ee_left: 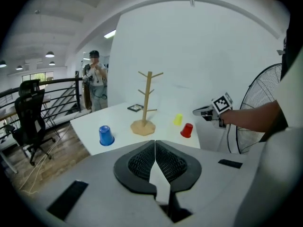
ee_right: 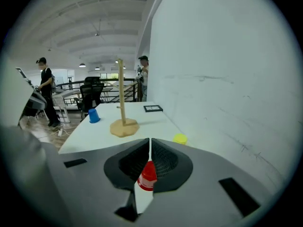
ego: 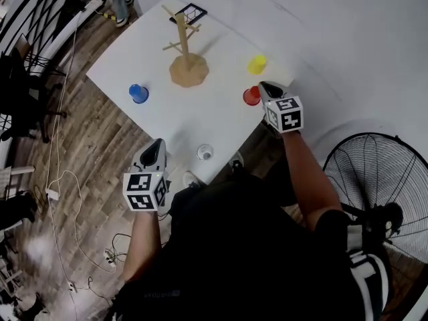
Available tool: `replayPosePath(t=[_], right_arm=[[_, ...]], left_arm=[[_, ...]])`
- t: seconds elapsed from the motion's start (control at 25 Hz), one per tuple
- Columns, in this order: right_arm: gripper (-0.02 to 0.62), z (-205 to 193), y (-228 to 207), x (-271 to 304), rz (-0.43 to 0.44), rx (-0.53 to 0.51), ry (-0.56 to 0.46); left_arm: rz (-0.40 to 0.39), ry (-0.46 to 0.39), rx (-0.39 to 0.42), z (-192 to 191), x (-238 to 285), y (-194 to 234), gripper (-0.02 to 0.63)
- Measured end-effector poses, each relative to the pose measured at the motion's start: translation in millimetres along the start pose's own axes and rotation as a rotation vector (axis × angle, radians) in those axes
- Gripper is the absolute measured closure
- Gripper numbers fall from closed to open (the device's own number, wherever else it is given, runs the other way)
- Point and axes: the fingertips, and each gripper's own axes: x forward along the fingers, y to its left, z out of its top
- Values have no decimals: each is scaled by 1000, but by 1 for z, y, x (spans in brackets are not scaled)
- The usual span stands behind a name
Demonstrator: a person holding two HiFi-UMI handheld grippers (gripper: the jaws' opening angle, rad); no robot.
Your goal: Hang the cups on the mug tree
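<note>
The wooden mug tree [ego: 186,53] stands on the white table [ego: 221,122] with bare pegs. Around it stand upside-down cups: a blue cup [ego: 138,93] to its left, a yellow cup [ego: 257,63] and a red cup [ego: 251,96] to its right. A clear cup [ego: 204,152] sits near the front edge. My right gripper [ego: 265,87] is shut and empty, its tips just beside and above the red cup [ee_right: 147,176], which shows below its jaws. My left gripper [ego: 158,144] is shut and empty, hovering at the table's front edge, left of the clear cup.
A small black-framed square [ego: 192,12] lies at the table's far corner. A standing fan [ego: 382,179] is to the right, and a white wall [ee_right: 222,79] runs along the table's right side. A person [ee_left: 96,79] stands beyond the table. Cables [ego: 67,199] lie on the wooden floor at left.
</note>
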Motion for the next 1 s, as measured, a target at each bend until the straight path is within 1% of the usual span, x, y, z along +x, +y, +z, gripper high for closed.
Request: replayPosePath(t=[0.08,0.2,0.4,0.48,0.64,0.76,1.0], right_arm=[[588,-10,-20,16,-8,-14,33],[574,-20,-45,38,-18,-54,63],[477,-23,-70,76,-23,-115,91],[443,-23,-80,92,-30,-124,102],[393,-22,-97,118,-24,-73,120],[374,-24,-102,133,-17,-53,147],[359,-36,-101,151,22,-111,215]], left_arm=[[22,50,-8,-6,8,-6,589],[37,63,-4,-3,14,-17,589],[76,42,-14,9,15,-25,589],[88,45,-16,10,15,-26,589],[108,66,-10,7,13,-26,589],[135,71,-19,4,11,-20,589],[169,53,-41,8,9,-15,589]])
